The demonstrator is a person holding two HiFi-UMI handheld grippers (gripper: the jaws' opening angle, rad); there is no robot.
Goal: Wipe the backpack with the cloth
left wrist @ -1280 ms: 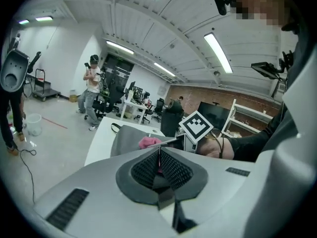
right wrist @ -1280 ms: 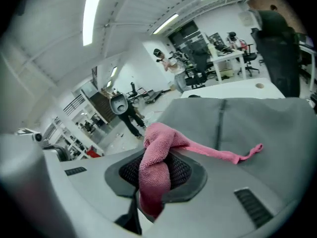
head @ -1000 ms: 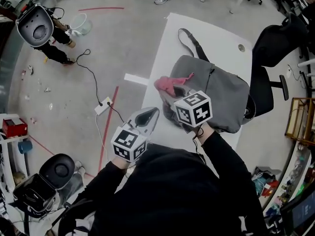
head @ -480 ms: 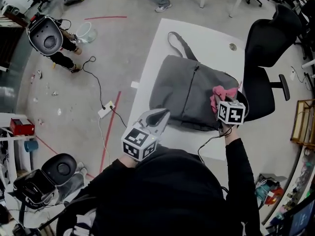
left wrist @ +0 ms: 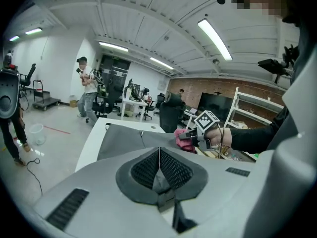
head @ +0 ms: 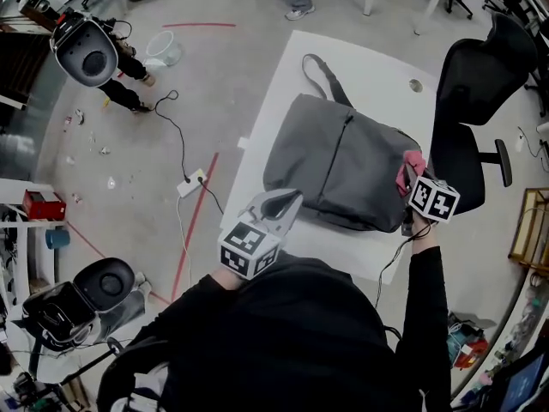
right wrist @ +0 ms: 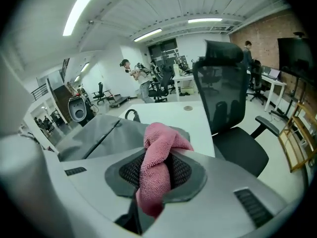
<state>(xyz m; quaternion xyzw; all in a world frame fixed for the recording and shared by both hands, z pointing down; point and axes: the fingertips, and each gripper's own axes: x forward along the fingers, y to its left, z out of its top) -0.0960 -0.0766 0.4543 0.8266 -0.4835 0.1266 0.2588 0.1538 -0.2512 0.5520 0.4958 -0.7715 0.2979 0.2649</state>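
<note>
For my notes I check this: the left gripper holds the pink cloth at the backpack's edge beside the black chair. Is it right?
No. The right gripper holds the pink cloth, as the right gripper view shows; the left gripper is shut and empty. The rest is right.

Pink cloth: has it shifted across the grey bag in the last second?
Yes. The pink cloth, clamped in the right gripper, has swept across the grey backpack from its strap-side corner to the edge beside the black office chair.
</note>
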